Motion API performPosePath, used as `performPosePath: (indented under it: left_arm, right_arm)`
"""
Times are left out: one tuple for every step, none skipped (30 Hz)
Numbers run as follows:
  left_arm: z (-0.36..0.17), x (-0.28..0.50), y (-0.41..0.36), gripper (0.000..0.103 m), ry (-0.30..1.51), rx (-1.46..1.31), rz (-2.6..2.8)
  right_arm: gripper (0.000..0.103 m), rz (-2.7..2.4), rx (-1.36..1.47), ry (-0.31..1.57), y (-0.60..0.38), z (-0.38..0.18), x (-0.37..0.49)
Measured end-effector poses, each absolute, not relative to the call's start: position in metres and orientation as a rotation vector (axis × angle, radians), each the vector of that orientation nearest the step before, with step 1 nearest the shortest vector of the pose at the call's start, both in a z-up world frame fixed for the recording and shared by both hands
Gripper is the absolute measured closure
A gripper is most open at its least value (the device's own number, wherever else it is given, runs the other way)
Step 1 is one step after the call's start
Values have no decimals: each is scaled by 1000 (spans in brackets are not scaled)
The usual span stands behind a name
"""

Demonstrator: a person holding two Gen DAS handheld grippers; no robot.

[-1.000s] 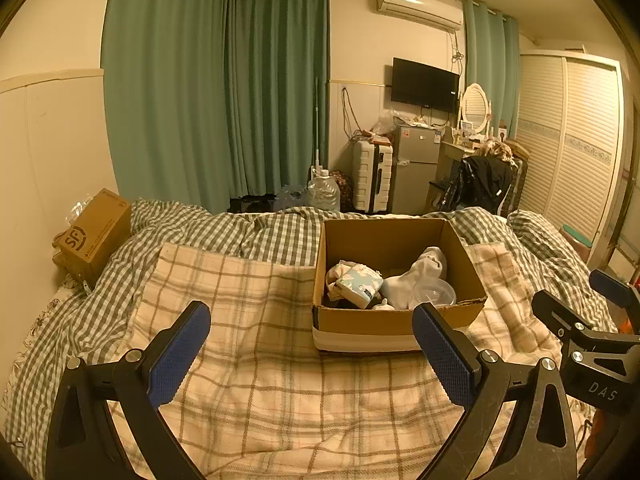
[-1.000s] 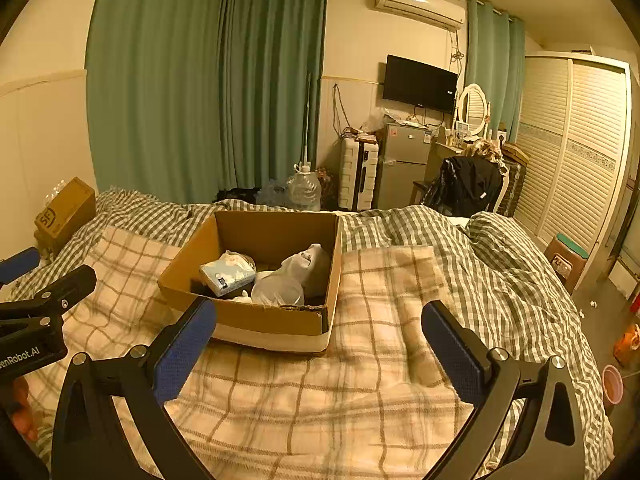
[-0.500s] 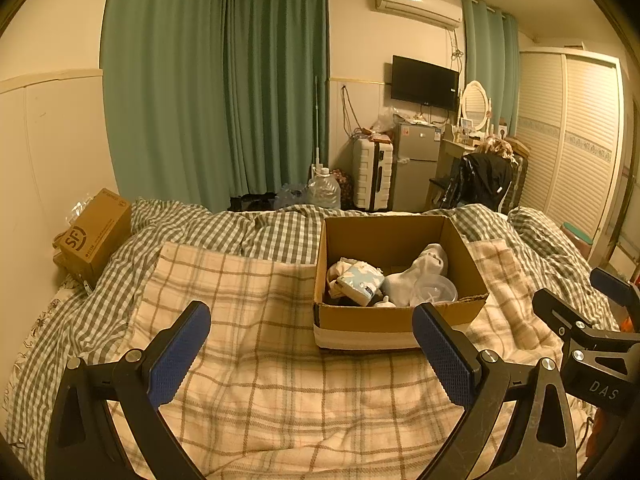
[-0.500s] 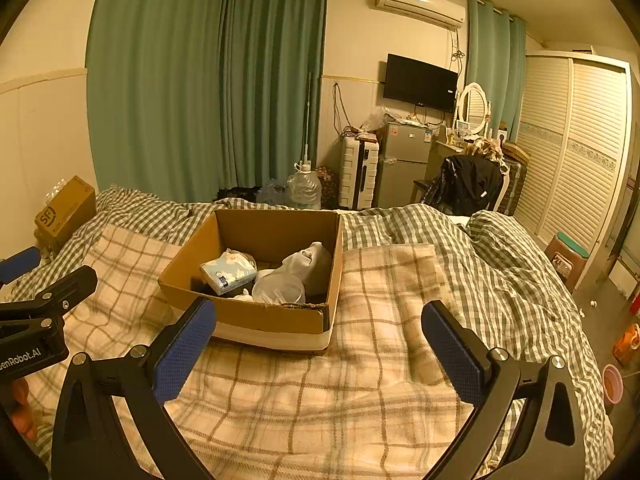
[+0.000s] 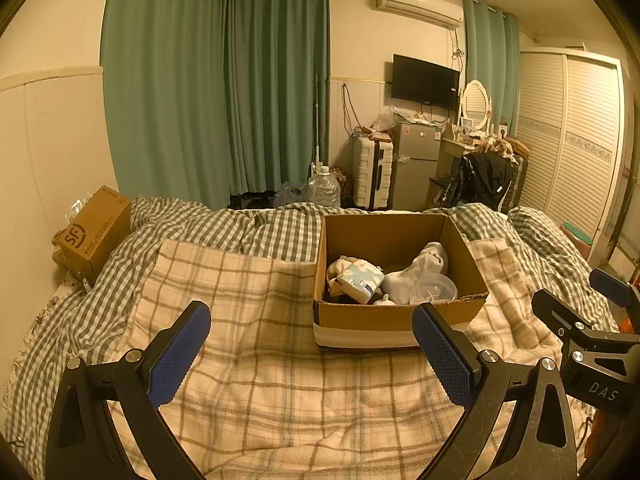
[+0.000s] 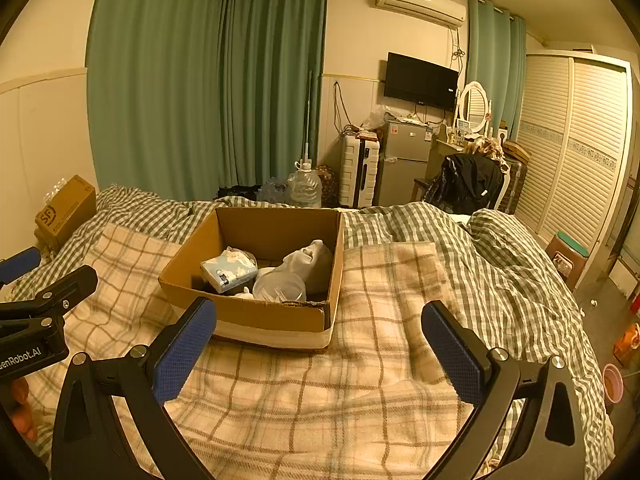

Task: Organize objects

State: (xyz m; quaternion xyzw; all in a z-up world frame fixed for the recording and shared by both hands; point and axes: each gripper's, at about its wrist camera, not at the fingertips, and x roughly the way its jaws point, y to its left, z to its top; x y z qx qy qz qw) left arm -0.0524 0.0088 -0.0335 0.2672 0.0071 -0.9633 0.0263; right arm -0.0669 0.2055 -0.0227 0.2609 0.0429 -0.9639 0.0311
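An open cardboard box (image 5: 400,320) sits on the plaid blanket (image 5: 260,380) on the bed; it also shows in the right wrist view (image 6: 260,316). Inside lie a blue-and-white tissue pack (image 5: 360,284), a clear lidded plastic container (image 5: 434,288) and a white bag or bottle (image 5: 420,268); the same tissue pack (image 6: 228,270) and container (image 6: 280,288) show in the right wrist view. My left gripper (image 5: 310,354) is open and empty, in front of the box. My right gripper (image 6: 318,354) is open and empty, at the box's near right.
A second cardboard box (image 5: 96,232) stands at the bed's far left by the wall. A green checked duvet (image 6: 500,264) covers the bed's far and right side. Beyond the bed stand a water jug (image 5: 324,190), suitcase (image 5: 372,176), small fridge and a wardrobe (image 6: 576,152).
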Motion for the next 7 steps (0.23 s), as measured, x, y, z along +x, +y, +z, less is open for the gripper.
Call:
performPosePath:
  left_arm:
    - [-34, -52, 9, 0, 23, 826, -2977]
    - [-33, -52, 9, 0, 22, 823, -2975]
    - [-34, -52, 9, 0, 21, 820, -2974]
    - [-34, -52, 9, 0, 21, 816, -2972]
    - [-34, -52, 9, 0, 22, 815, -2971]
    - [-34, -52, 9, 0, 23, 817, -2974]
    - [-35, -52, 9, 0, 22, 818, -2976]
  right_arm:
    - [0, -2970, 804, 132, 205, -23, -67]
    - [0, -2970, 803, 131, 206, -23, -67]
    - [0, -2969, 803, 129, 206, -23, -67]
    - [0, -2968, 804, 126, 206, -23, -66]
    - [0, -2968, 805, 124, 206, -23, -66]
    - [0, -2967, 807, 124, 206, -23, -67]
    - [0, -2968, 808, 124, 206, -23, -67]
